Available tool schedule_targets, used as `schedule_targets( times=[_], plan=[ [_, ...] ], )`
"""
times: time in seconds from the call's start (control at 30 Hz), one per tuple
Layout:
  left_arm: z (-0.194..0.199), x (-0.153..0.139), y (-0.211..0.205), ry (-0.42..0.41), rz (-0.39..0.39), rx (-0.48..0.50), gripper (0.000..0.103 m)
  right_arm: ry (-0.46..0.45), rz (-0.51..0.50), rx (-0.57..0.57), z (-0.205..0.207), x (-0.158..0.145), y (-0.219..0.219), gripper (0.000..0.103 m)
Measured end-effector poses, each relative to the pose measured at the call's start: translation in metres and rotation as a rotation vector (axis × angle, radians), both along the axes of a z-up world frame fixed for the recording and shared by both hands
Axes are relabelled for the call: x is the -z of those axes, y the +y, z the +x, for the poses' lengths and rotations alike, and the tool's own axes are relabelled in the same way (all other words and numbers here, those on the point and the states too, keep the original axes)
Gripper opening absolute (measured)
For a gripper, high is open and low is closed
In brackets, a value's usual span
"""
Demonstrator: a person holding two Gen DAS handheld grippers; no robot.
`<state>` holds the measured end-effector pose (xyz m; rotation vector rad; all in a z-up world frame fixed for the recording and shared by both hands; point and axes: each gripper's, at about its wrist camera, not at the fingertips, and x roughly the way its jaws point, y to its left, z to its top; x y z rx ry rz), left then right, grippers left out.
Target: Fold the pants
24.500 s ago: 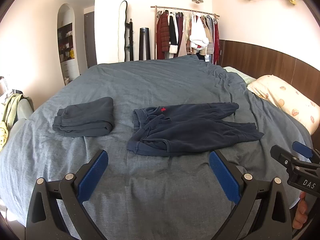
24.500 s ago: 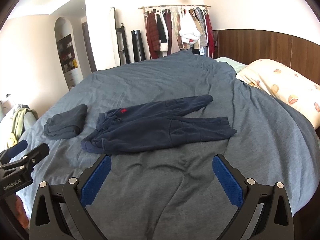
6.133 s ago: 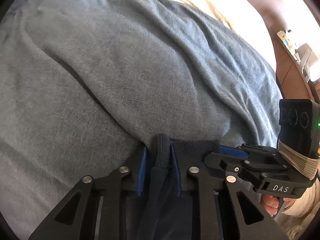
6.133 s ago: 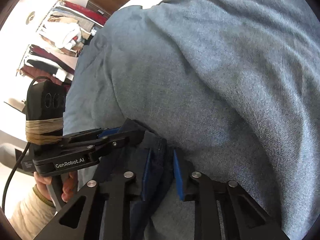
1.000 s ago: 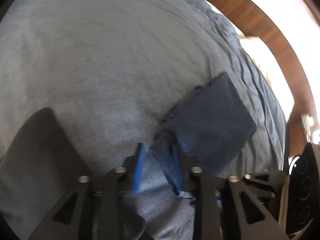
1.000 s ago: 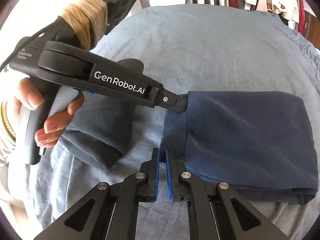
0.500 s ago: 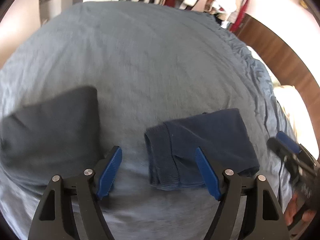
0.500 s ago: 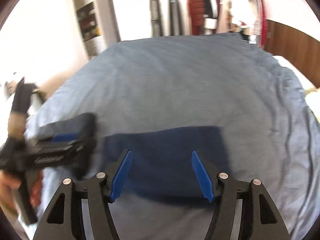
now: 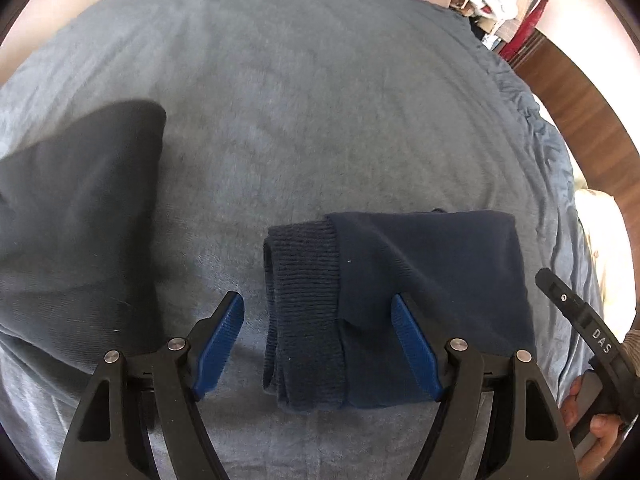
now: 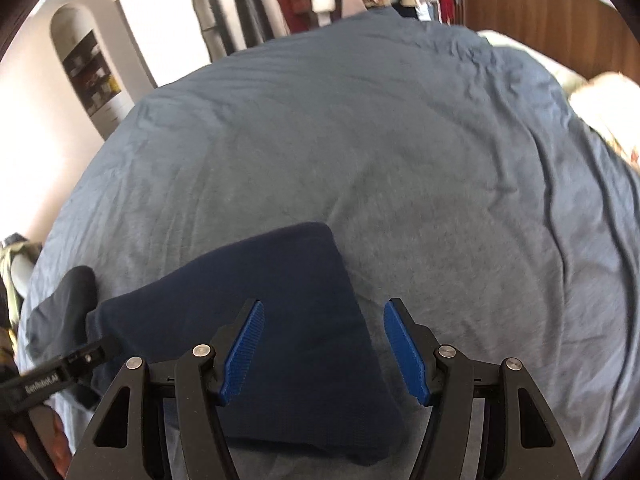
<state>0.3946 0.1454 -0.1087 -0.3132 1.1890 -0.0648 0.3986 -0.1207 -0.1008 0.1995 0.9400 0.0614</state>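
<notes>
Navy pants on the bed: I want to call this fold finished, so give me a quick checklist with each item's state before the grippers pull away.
1. Folded navy fleece pants lie as one compact rectangle: ok.
2. Ribbed cuffs aligned at one end: ok.
3. Left gripper open, holding nothing: ok.
4. Right gripper open, holding nothing: ok.
5. Pants apart from the dark grey folded garment: ok.
6. Underside layers lie flat: cannot tell.

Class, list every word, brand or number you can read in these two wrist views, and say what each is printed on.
"DAS": white letters on the black arm of the right gripper, seen in the left wrist view.
"GenRobot.AI": on the black arm of the left gripper, seen in the right wrist view; blurred, only just legible.
No other readable text.
</notes>
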Motion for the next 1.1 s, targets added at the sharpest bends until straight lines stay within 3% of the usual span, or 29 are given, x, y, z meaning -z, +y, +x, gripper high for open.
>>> schedule_targets(
  times=[0.43, 1.1],
  plan=[
    [0.01, 0.018, -0.003, 0.017, 0.008, 0.069, 0.077, 0.038, -0.027, -0.051, 0.02, 0.027, -0.001, 0.064],
    [0.025, 0.053, 0.012, 0.034, -0.16, 0.069, 0.078, 0.149, 0.031, -0.054, 0.032, 0.071, 0.005, 0.063]
  ],
)
